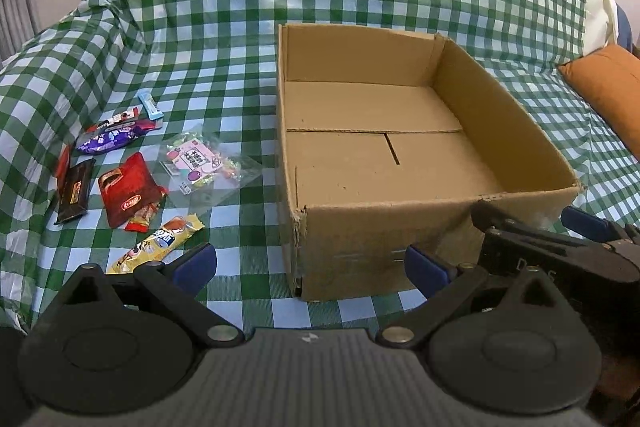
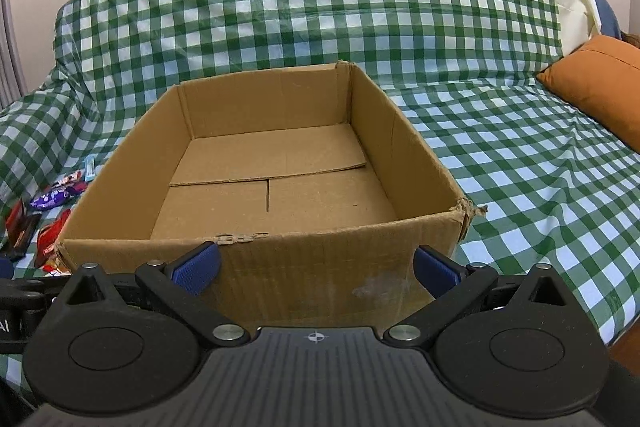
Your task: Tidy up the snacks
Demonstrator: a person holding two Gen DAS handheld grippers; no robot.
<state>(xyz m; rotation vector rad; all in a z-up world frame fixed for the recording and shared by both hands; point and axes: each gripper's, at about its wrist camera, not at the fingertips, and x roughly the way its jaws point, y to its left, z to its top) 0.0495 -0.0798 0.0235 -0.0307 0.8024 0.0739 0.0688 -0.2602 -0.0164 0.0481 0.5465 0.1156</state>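
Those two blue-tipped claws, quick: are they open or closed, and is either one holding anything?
Left gripper: open, holding nothing.
Right gripper: open, holding nothing; it faces the empty brown cardboard box.

- Open-topped cardboard box (image 2: 256, 163) on the checked cloth (image 1: 208, 27); nothing inside, free entry from above.
- Near wall (image 2: 320, 267) of the box straight ahead of the right gripper (image 2: 316, 267), blocking a level approach.
- Snack packets (image 1: 132, 167) clustered left of the box, some overlapping, little room between them.
- Bare cloth strip between packets and box.
- Orange cushion (image 2: 600, 83) well right of the box, broad clear cloth between.
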